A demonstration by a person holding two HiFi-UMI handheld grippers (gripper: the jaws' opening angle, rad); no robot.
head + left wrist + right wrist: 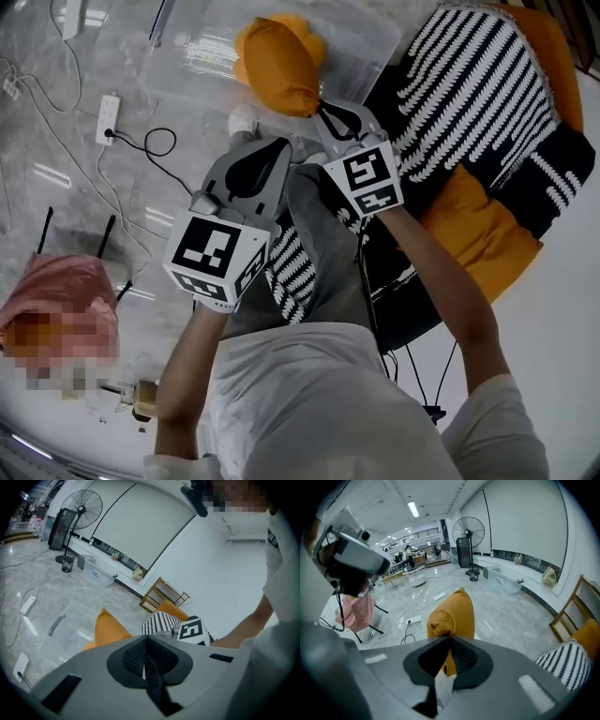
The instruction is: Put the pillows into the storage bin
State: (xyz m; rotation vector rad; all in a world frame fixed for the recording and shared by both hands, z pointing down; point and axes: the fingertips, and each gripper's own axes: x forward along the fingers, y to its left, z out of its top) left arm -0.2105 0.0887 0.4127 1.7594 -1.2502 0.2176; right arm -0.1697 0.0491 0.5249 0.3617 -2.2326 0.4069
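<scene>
Starting at the left of the head view, find the left tongs [147,638] pressed together on nothing, at seven o'clock from the held pillow. In the middle, see the right tongs [323,109] clamped on a bunched corner of the orange pillow [277,64], dangling it over the clear bin [367,44] at twelve o'clock, not yet let go; cannot tell whether touching the bottom. Judge it light, soft and squashy, with cloth grippy enough for a pinch. Expect sag and swing from a corner hold. Take such a pillow by a corner or a seam fold, never the plump middle. At two o'clock note the striped pillow [469,94], and at four o'clock the second orange pillow [483,234], both well apart from the bin.
</scene>
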